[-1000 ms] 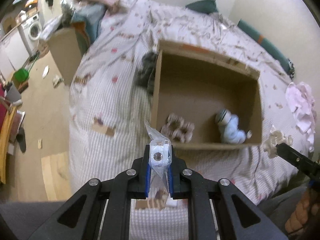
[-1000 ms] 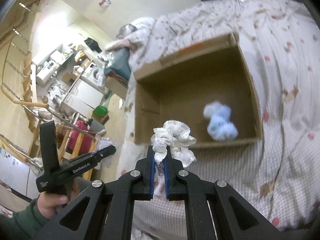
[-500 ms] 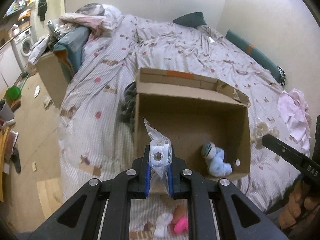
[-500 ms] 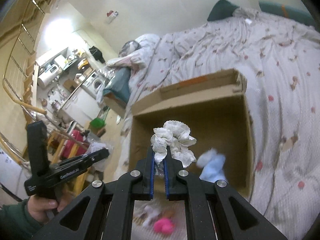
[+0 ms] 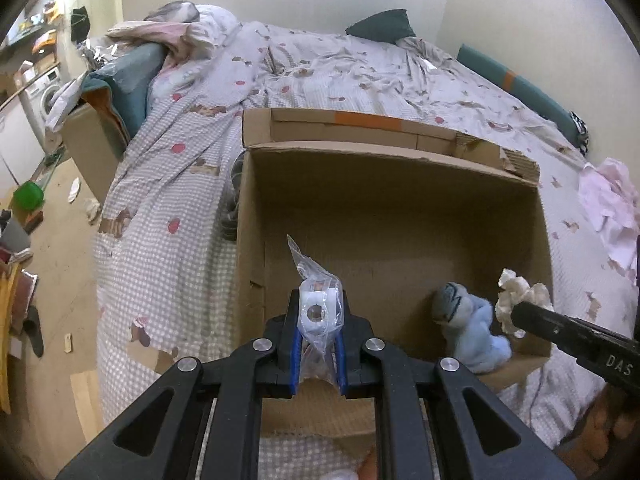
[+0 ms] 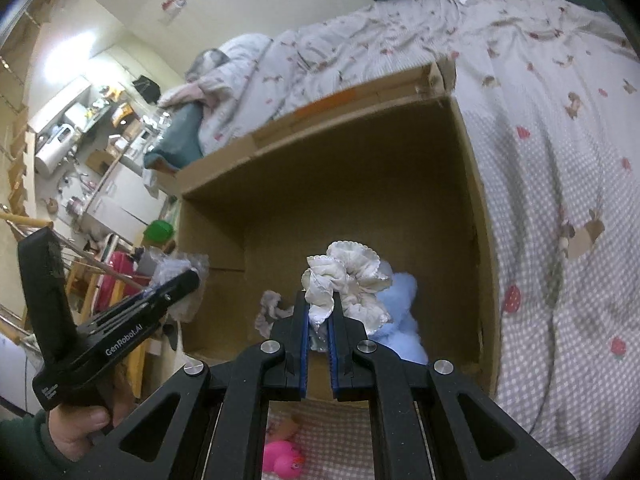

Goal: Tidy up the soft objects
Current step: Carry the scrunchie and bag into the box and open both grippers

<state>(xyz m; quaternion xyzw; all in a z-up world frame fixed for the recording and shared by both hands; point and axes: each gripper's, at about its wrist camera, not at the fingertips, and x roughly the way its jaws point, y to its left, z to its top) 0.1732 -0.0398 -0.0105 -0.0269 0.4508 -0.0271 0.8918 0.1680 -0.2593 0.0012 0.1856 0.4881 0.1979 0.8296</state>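
Over the open cardboard box (image 5: 384, 208) on the bed (image 5: 168, 208), our left tongs (image 5: 318, 332) are clenched on a clear plastic bag (image 5: 316, 300), its long axis pointing up and away. Our right tongs (image 6: 319, 320) pinch a white frilly scrunchie (image 6: 352, 276) above a blue soft toy (image 6: 400, 320) inside the box.

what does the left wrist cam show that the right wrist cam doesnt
Only the left wrist view: the crumpled pink cloth on the bed's right side. Only the right wrist view: the pink toy on the bedding under the gripper. Both: the cardboard box, the light blue plush inside it, the left gripper shut on a plastic bag, and the right gripper shut on a white scrunchie.
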